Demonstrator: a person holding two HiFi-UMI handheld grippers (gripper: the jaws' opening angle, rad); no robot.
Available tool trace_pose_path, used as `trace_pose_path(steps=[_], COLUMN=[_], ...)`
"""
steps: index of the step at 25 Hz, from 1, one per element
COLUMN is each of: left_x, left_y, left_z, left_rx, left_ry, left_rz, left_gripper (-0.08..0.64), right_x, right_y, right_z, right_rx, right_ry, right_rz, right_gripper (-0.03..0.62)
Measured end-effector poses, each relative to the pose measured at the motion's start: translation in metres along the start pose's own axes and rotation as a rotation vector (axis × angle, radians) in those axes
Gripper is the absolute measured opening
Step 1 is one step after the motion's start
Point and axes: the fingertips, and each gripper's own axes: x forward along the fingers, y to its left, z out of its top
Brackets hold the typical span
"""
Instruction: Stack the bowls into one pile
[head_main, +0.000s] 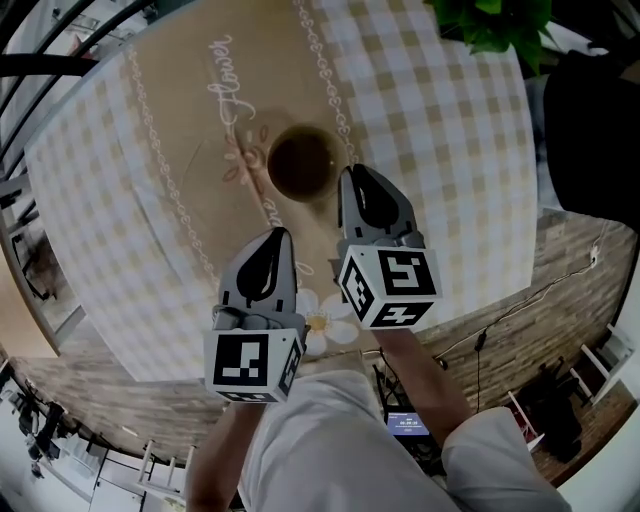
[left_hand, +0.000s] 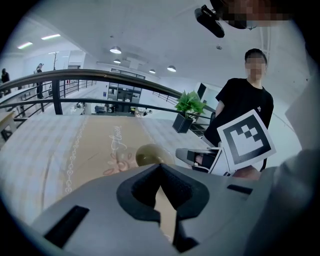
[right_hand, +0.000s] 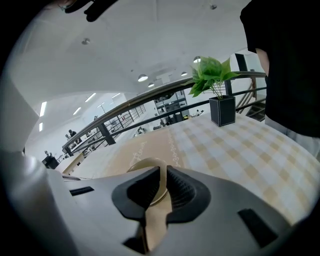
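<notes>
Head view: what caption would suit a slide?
Left gripper and right gripper over a checked tablecloth, the right tip at the rim of a brown bowl.

There it is: white cursive lettering (head_main: 218, 72) spelling "Flower" on the tan centre panel of the checked tablecloth (head_main: 180, 115). In the left gripper view the same lettering (left_hand: 116, 138) is too slanted to read. Black-and-white square code markers (head_main: 248, 362) face up on the cubes of the left gripper (head_main: 280, 236) and right gripper (head_main: 350, 172). A small lit screen (head_main: 406, 424) shows digits, illegible.

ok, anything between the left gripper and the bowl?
Nothing visible. Only bare tablecloth lies between the left gripper and the bowl; the right gripper sits at the bowl's right edge, off that line.
</notes>
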Motion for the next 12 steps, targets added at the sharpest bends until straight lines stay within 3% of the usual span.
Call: trace_pose_path(steps=[12], left_x=[-0.048], left_y=[-0.014], left_z=[0.021], left_rx=[0.039], left_ry=[-0.070], left_rz=[-0.045], left_gripper=[0.018], right_x=[-0.063], right_y=[0.037], right_z=[0.007], right_rx=[-0.037], right_ry=[-0.035], right_rz=[-0.002], right_gripper=[0.041])
